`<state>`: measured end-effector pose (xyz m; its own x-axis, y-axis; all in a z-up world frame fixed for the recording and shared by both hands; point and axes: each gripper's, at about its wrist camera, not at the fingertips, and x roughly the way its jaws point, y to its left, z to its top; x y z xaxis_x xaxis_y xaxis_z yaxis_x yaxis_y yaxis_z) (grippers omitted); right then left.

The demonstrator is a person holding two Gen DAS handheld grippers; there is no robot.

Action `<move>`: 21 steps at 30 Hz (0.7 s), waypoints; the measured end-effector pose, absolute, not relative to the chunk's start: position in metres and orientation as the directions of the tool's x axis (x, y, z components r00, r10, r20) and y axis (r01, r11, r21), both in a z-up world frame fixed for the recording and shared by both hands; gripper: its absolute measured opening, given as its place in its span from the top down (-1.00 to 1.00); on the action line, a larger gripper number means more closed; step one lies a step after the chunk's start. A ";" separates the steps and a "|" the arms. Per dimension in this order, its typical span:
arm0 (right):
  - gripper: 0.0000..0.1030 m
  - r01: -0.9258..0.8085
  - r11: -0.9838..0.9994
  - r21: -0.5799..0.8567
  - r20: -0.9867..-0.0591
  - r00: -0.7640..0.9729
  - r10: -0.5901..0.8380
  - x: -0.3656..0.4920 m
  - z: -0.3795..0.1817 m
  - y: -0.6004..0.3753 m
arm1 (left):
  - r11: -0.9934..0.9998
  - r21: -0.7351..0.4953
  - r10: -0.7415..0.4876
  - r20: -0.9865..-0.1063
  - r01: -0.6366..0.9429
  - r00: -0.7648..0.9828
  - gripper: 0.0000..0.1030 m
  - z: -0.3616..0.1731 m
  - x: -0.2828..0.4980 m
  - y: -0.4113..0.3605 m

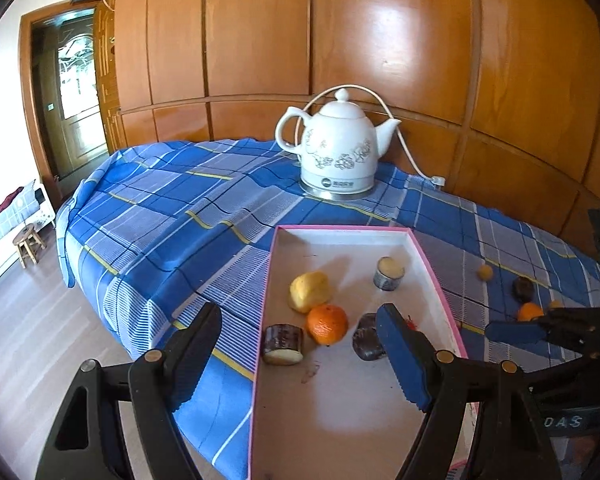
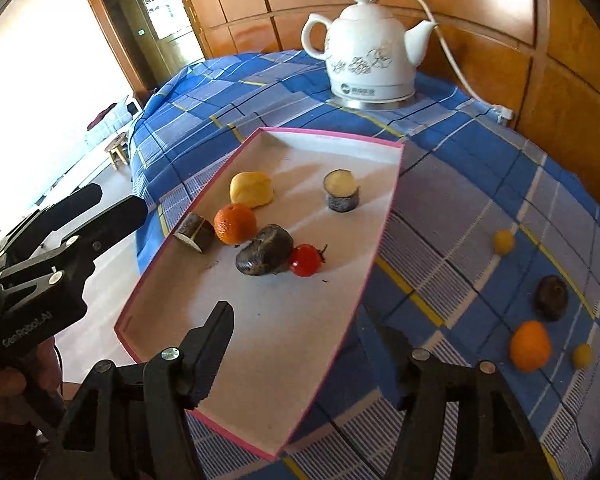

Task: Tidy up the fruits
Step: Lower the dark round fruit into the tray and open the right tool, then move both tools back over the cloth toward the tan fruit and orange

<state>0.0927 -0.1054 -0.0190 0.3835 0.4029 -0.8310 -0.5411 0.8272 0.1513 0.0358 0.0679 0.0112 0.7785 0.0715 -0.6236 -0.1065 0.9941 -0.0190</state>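
Observation:
A pink-rimmed white tray [image 1: 440, 280] [image 2: 340, 136] lies on the blue plaid cloth. In it are a yellow fruit [image 1: 310, 291] [image 2: 252, 189], an orange [image 1: 327, 324] [image 2: 235, 223], a dark fruit [image 2: 265, 255], a red tomato [image 2: 306, 260] and two cut dark-skinned pieces [image 1: 283, 345] [image 1: 389, 273]. On the cloth to the right lie an orange [image 2: 530, 345], a dark fruit [image 2: 551, 297] and two small yellow fruits [image 2: 504, 241] [image 2: 582, 355]. My left gripper [image 1: 300, 360] is open over the tray's near left edge. My right gripper [image 2: 308, 340] is open and empty over the tray's near right edge.
A white ceramic electric kettle [image 1: 340, 148] [image 2: 370, 52] with a cord stands at the back of the table against the wooden wall panels. The table's left edge drops to the floor, where a small stool [image 1: 29, 242] stands.

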 end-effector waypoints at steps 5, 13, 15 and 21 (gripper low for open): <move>-0.26 -0.534 0.838 0.115 -0.832 0.409 0.375 0.086 -0.017 -0.117 | 0.997 -0.010 0.056 -0.622 -0.079 0.781 -0.55 0.012 0.034 0.058; -0.26 -0.510 0.857 0.071 -0.826 0.452 0.338 0.081 -0.010 -0.138 | 0.999 0.006 0.036 -0.622 -0.042 0.782 -0.55 0.014 0.031 0.045; -0.26 -0.501 0.864 0.055 -0.822 0.469 0.324 0.081 -0.007 -0.145 | 0.999 0.012 0.035 -0.622 -0.035 0.782 -0.55 0.014 0.031 0.042; -0.26 -0.468 0.884 0.018 -0.815 0.505 0.284 0.084 0.002 -0.169 | 1.000 0.022 0.028 -0.625 -0.018 0.780 -0.55 0.013 0.030 0.036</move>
